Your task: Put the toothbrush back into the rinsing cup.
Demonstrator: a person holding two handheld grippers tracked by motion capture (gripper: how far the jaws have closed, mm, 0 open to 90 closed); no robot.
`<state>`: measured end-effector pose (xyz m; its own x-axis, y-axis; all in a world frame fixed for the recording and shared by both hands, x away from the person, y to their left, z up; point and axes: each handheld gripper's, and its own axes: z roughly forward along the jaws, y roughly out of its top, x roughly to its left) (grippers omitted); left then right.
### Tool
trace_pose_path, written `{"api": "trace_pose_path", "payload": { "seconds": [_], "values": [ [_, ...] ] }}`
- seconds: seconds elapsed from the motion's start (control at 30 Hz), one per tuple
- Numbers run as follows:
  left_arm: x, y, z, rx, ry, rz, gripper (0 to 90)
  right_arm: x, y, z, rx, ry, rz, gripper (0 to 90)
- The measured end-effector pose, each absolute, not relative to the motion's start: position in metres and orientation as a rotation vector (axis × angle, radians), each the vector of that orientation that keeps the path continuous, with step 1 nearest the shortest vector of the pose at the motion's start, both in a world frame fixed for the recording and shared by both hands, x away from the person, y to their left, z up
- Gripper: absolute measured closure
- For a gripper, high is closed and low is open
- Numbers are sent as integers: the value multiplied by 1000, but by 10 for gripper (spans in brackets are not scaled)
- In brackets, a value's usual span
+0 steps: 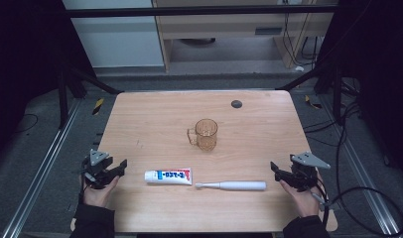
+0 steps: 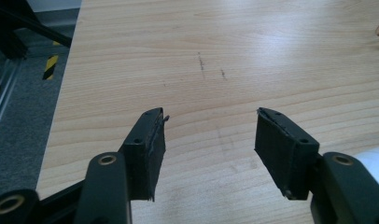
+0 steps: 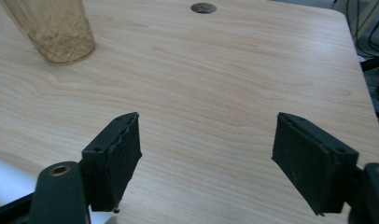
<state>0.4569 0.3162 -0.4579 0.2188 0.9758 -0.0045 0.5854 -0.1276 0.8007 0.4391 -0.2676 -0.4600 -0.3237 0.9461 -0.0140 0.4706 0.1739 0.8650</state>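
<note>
Two grippers at rest on the near corners of the surface (image 1: 140, 106), both with jaws spread wide and holding nothing. Left gripper (image 1: 115, 168) sits just left of the tube (image 1: 168, 176); right gripper (image 1: 277, 171) sits just right of the toothbrush (image 1: 232, 185).

Tube: white with blue print, lying flat, cap end toward the toothbrush, near the front edge. In the left gripper view a sliver of white shows beside the right-hand jaw.

Toothbrush: white, lying lengthwise, bristle head pointing toward the tube, thick handle toward the right gripper. Head and tube cap near each other, apparently not touching.

Mug (image 1: 206, 134): amber, see-through, cut pattern, handle to its left; upright at mid-surface, well beyond both items. Dark round hole (image 1: 236, 104) farther back.

Handling, as judged:
- Tube likely light and soft; squeezes under pressure. Take it across the middle of the body, gently.
- Toothbrush likely light, stiff, smooth and round, so it may roll or slip. Grip the thick handle, not the narrow neck.
- Mug looks rigid, possibly brittle; tips if knocked.
</note>
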Motion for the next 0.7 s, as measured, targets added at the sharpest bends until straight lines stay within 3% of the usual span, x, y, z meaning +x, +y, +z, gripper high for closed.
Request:
{"api": "trace_pose_path", "payload": {
  "seconds": [0.07,0.37,0.53,0.6,0.67,0.7],
  "values": [
    [457,316,-459,1800,1446,705,465,438,-267,-459,1333,1890,1075,246],
    [455,316,-461,1792,1425,714,460,432,-248,-453,1293,2021,1090,463],
    [456,313,-461,1796,1418,713,462,433,-241,-454,1296,2075,1080,533],
    [456,311,-462,1804,1416,709,462,433,-236,-455,1297,2112,1067,614],
    [456,310,-462,1809,1417,708,458,432,-235,-455,1298,2127,1060,635],
    [456,309,-462,1811,1417,707,456,432,-232,-457,1291,2157,1045,696]
  ]
}}
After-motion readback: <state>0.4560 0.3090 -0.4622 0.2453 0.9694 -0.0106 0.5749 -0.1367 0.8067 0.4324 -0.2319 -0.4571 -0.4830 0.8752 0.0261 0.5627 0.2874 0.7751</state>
